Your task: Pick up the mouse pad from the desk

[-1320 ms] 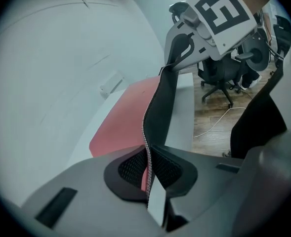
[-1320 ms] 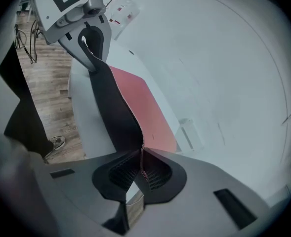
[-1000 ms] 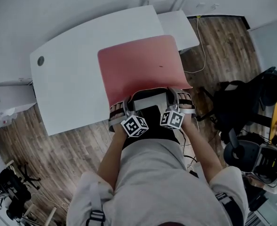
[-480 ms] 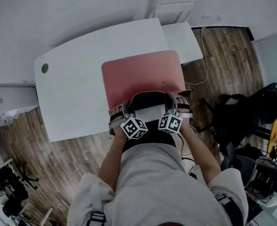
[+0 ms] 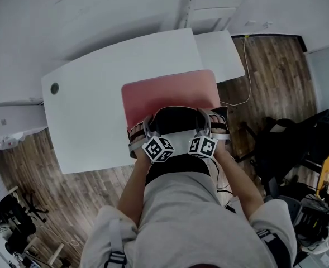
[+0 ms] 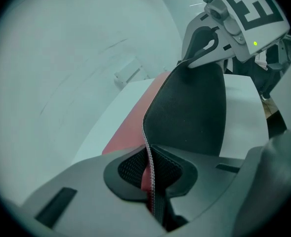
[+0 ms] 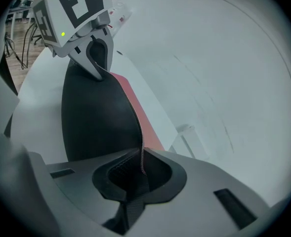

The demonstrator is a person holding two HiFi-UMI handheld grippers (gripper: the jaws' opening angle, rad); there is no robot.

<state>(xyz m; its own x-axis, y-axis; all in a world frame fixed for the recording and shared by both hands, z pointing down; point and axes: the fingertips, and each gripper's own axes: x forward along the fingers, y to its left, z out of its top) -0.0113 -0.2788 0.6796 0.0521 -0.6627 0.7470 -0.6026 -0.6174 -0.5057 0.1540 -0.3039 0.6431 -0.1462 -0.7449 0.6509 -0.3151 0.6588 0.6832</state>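
While near edge of pink rectangular fabric mouse pad (image 5: 170, 91) curls upward, black underside showing, its far part lies flat on white curved-front desk (image 5: 91, 110). Left gripper (image 6: 152, 184) jaws clamped on stitched pad edge; right gripper (image 7: 138, 174) jaws likewise pinching that edge. Wood-plank floor (image 5: 265, 60); white wall (image 5: 97, 10) behind. Gripper cubes (image 5: 160, 148) carry black-and-white square markers. Round dark grommet (image 5: 55, 87) at desk's left end; white cable (image 5: 243, 77) on floor; black office chair (image 5: 287, 138) at right.
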